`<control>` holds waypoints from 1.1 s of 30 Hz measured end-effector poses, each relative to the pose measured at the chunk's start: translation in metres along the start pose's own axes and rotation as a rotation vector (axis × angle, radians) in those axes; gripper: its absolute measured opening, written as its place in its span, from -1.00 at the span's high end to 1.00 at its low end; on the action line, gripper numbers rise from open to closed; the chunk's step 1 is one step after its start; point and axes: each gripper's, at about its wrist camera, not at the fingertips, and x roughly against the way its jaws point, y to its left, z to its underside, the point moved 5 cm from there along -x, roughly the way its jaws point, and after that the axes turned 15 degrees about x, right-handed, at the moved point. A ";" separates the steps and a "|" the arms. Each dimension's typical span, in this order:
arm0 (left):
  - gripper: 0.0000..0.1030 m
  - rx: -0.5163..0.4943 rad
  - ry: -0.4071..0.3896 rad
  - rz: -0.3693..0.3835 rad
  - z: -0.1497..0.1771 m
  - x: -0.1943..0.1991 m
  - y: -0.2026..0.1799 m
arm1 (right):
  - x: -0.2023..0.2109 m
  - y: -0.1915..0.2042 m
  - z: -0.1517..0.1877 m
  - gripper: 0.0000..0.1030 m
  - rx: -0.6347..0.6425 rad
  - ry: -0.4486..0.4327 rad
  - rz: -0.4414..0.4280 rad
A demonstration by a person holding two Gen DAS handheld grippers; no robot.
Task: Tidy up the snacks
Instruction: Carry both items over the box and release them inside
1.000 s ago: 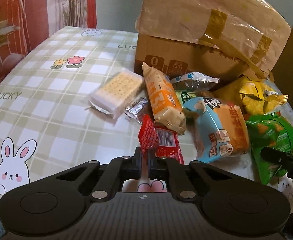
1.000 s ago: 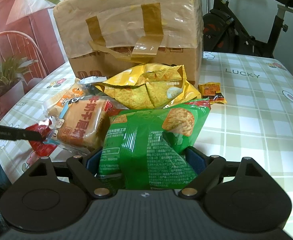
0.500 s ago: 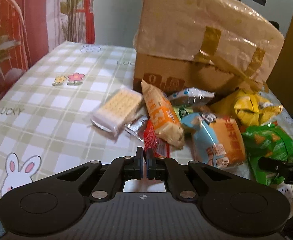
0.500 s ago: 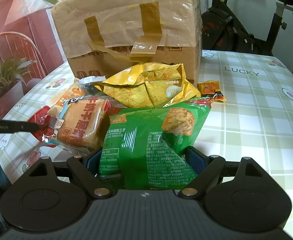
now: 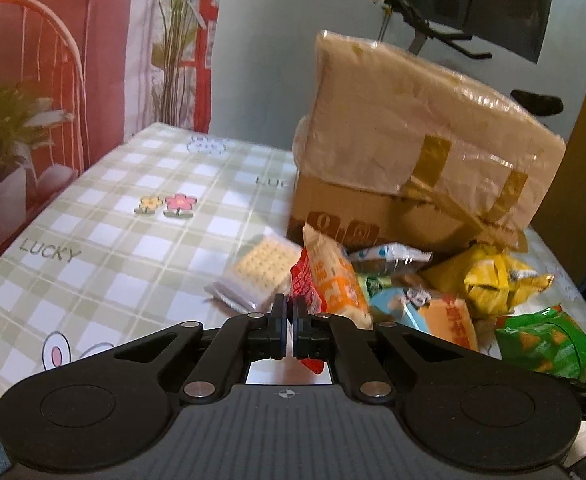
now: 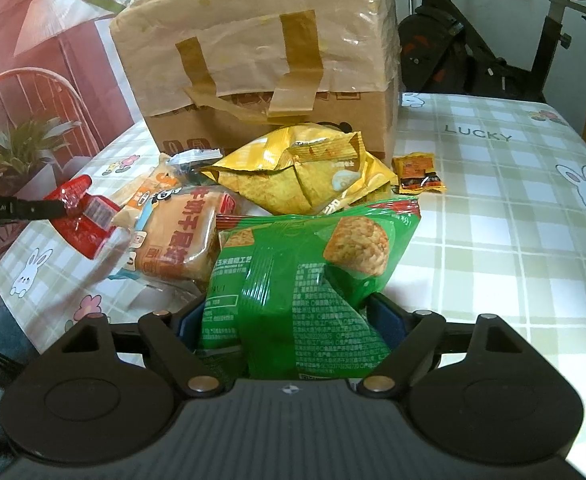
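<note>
My left gripper (image 5: pixel 289 308) is shut on a red snack packet (image 5: pixel 299 280), which hangs clear of the checked tablecloth (image 5: pixel 113 240). From the right wrist, that packet (image 6: pixel 81 216) shows at the left, pinched at the left gripper's tip (image 6: pixel 63 208). My right gripper (image 6: pixel 289 312) straddles the lower end of a green snack bag (image 6: pixel 301 264). Its jaws are closing, and the blue pads (image 6: pixel 389 316) touch the bag's sides. The bag lies at the front of the snack pile.
A taped cardboard box (image 6: pixel 253 60) stands behind the pile. Around it lie a yellow chip bag (image 6: pixel 293 176), a blue-and-orange cake pack (image 6: pixel 177 240), a cracker pack (image 5: pixel 261 276), an orange bread pack (image 5: pixel 333 284) and a small orange packet (image 6: pixel 417 172). An exercise bike (image 6: pixel 493 40) stands beyond the table.
My left gripper has risen and tipped upward, lifting the red packet off the table. The right gripper and the green bag have stayed where they were.
</note>
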 end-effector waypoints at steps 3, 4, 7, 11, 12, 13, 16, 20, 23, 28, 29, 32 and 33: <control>0.93 -0.008 -0.034 0.022 -0.007 0.007 -0.004 | 0.011 0.001 -0.003 -0.62 0.005 -0.026 0.014; 0.93 -0.011 -0.045 0.032 -0.009 0.009 -0.005 | 0.016 0.001 -0.006 -0.62 0.008 -0.041 0.019; 0.93 -0.026 -0.083 0.059 -0.016 0.016 -0.011 | 0.031 0.002 -0.016 -0.62 0.019 -0.085 0.037; 0.93 -0.027 -0.126 0.098 -0.029 0.024 -0.018 | 0.049 0.006 -0.031 -0.62 0.039 -0.145 0.057; 0.93 -0.025 -0.137 0.108 -0.034 0.026 -0.020 | 0.054 0.006 -0.035 -0.62 0.045 -0.162 0.061; 0.93 -0.025 -0.150 0.118 -0.039 0.028 -0.022 | 0.059 0.006 -0.041 -0.62 0.051 -0.179 0.066; 0.93 -0.040 -0.193 0.145 -0.058 0.033 -0.031 | 0.071 0.006 -0.059 -0.62 0.070 -0.228 0.079; 0.93 -0.044 -0.256 0.193 -0.087 0.041 -0.047 | 0.087 0.000 -0.092 -0.62 0.087 -0.306 0.088; 0.93 -0.051 -0.301 0.230 -0.110 0.046 -0.063 | 0.094 -0.004 -0.121 -0.62 0.107 -0.354 0.094; 0.93 -0.082 -0.358 0.282 -0.143 0.046 -0.098 | 0.098 -0.011 -0.168 -0.62 0.155 -0.430 0.103; 0.93 -0.090 -0.364 0.288 -0.148 0.043 -0.105 | 0.097 -0.012 -0.177 -0.62 0.167 -0.441 0.107; 0.93 -0.118 -0.376 0.286 -0.162 0.026 -0.124 | 0.086 -0.019 -0.204 -0.62 0.185 -0.458 0.110; 0.93 -0.115 -0.365 0.290 -0.166 0.019 -0.128 | 0.081 -0.022 -0.211 -0.62 0.185 -0.460 0.109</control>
